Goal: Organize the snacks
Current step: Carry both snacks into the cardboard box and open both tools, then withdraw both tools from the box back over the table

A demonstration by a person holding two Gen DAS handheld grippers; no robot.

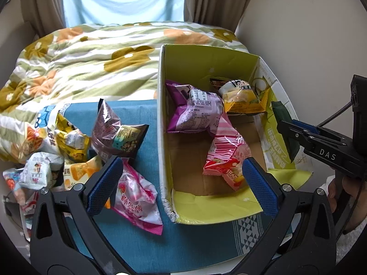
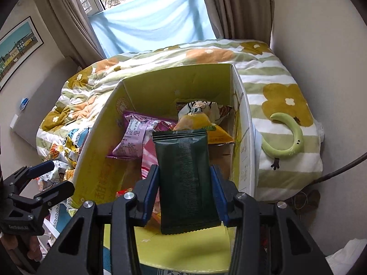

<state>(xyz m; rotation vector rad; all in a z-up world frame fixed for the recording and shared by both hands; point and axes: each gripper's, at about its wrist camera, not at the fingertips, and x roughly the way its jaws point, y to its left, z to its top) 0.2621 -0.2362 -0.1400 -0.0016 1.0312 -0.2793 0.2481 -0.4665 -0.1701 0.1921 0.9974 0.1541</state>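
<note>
A cardboard box (image 1: 160,119) with a yellow-green lining stands on a blue cloth (image 1: 146,240). In it lie a purple packet (image 1: 195,112), a yellow packet (image 1: 243,103) and a pink striped packet (image 1: 227,158). My left gripper (image 1: 181,162) is open wide above the box's left wall, holding nothing. Left of the box is a pile of loose snacks: a maroon packet (image 1: 114,133), a pink-and-white packet (image 1: 137,197) and others. My right gripper (image 2: 184,169) is shut on a dark green packet (image 2: 183,183), upright over the box (image 2: 96,155). From the left wrist it shows at the box's right side (image 1: 286,128).
A floral quilt (image 1: 91,64) covers the bed behind and beside the box. A green curved cushion (image 2: 289,142) lies on the quilt to the right. Curtains and a window close off the far end, and a wall runs close on the right. A hand (image 1: 344,197) holds the right gripper's handle.
</note>
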